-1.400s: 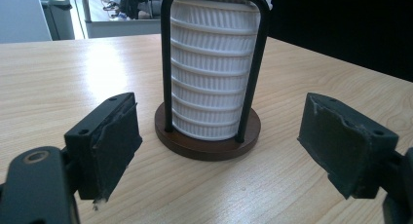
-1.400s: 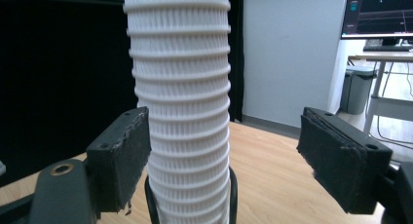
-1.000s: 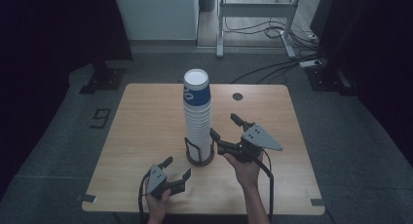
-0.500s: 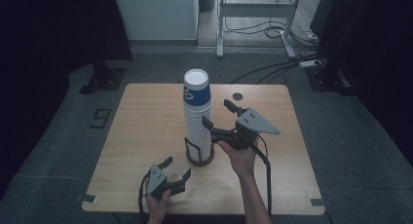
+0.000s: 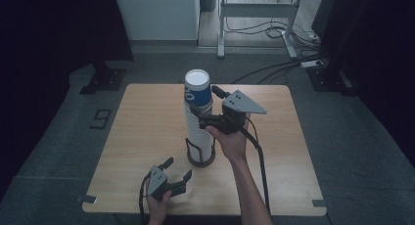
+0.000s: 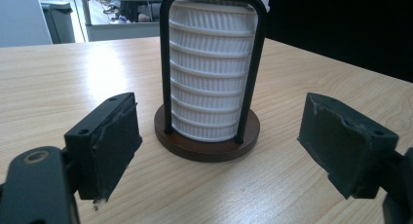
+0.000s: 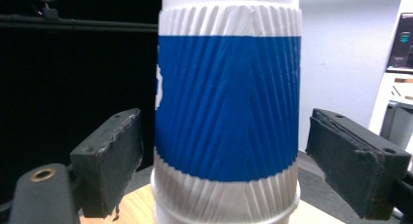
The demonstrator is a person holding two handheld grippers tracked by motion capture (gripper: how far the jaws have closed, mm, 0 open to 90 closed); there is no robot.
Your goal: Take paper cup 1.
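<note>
So there's a tall stack of paper cups (image 5: pixel 199 120) standing in the middle of a light wood-grain table (image 5: pixel 142 132), dropped into a cup holder (image 5: pixel 200 155) with a round dark brown base and thin black wire hoops up the sides. The cups are white with fine ribbing, and their rolled rims make neat rings all the way up. The top cup (image 5: pixel 197 90) has a solid blue band with slanted pleats around it.

The right gripper (image 5: pixel 203 101) is up at the top of the stack, on its right side. Its jaws are spread to either side of the blue cup, black foam pads with ragged edges, and there's a visible gap to the cup on both sides, so no pinch. The left gripper (image 5: pixel 177 169) sits low at the near edge, jaws wide apart, aimed at the holder's base with nothing between them.

Compared to a second ago: the right gripper was down near the holder, now it's climbed to the blue cup, and its jaws have just been opening. Left one hasn't budged.
</note>
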